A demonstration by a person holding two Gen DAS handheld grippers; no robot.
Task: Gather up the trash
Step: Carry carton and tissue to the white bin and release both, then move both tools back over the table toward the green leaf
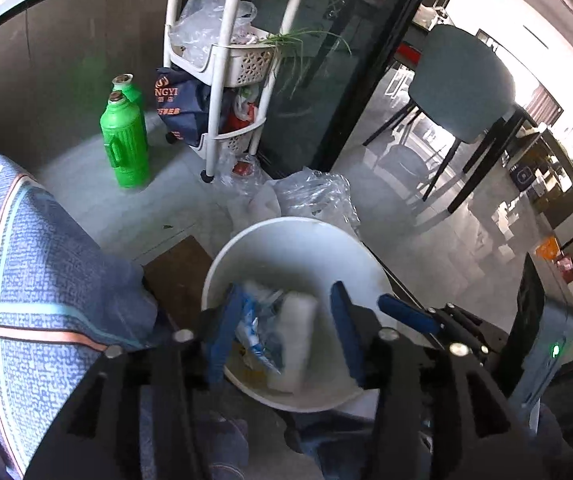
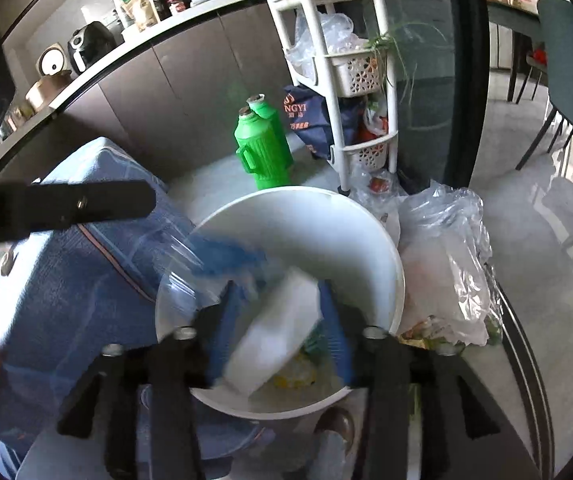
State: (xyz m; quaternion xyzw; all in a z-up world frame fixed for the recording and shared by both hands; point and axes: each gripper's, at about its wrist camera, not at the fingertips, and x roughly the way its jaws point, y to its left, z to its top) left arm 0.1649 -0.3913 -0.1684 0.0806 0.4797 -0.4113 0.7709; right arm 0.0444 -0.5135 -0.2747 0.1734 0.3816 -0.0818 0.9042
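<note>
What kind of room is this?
Probably a home kitchen beside a dining area: a counter with small appliances, a white storage trolley, a white trash bin on the floor, and a dining chair.

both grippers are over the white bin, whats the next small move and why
Probably draw both grippers back up and away from the white trash bin. The left gripper and right gripper both look open, with nothing clearly pinched. The white block and blue-and-white wrapper appear to lie inside the bin already, though motion blur leaves this uncertain.
</note>
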